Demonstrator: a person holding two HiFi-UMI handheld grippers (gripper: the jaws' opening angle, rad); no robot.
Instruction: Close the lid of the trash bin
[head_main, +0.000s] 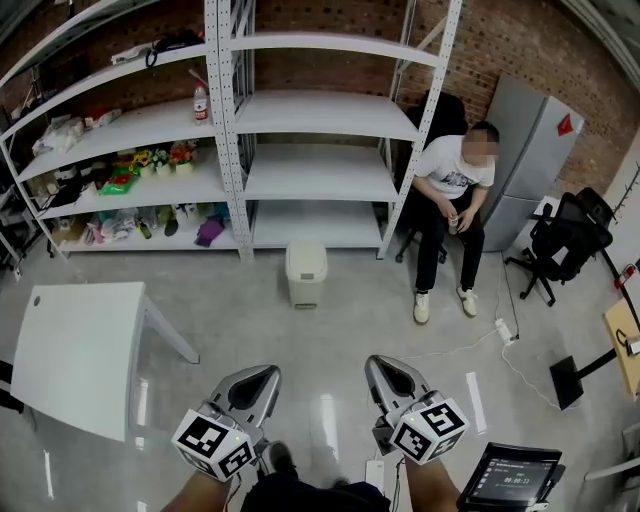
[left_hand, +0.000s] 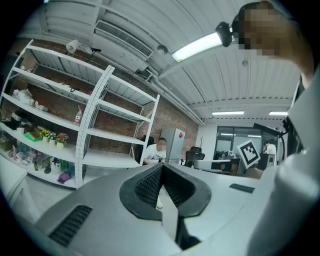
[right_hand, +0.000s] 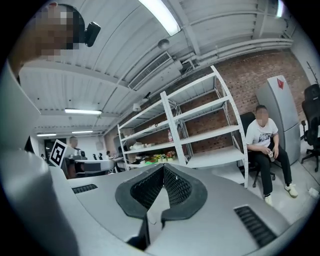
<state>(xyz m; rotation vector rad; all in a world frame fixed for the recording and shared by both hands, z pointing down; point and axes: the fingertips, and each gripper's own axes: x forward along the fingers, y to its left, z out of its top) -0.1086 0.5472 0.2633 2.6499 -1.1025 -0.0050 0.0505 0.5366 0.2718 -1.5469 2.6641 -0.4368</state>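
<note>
Head view: well apart from bin, lid seemingly down already; left gripper, right gripper jaws clenched, empty.

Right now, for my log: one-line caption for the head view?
Both shut, the left gripper and right gripper point toward the trash bin by the shelves.

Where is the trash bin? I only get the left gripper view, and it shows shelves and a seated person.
Observer: In the head view the trash bin stands on the floor, right in front of the white shelving unit.
Operator: Is a claw near it?
Observer: No, the left claw and the right claw are both apart from it, at that view's bottom.
Operator: Does the right claw hold anything?
Observer: No, the right gripper view shows its jaws together, nothing between.
</note>
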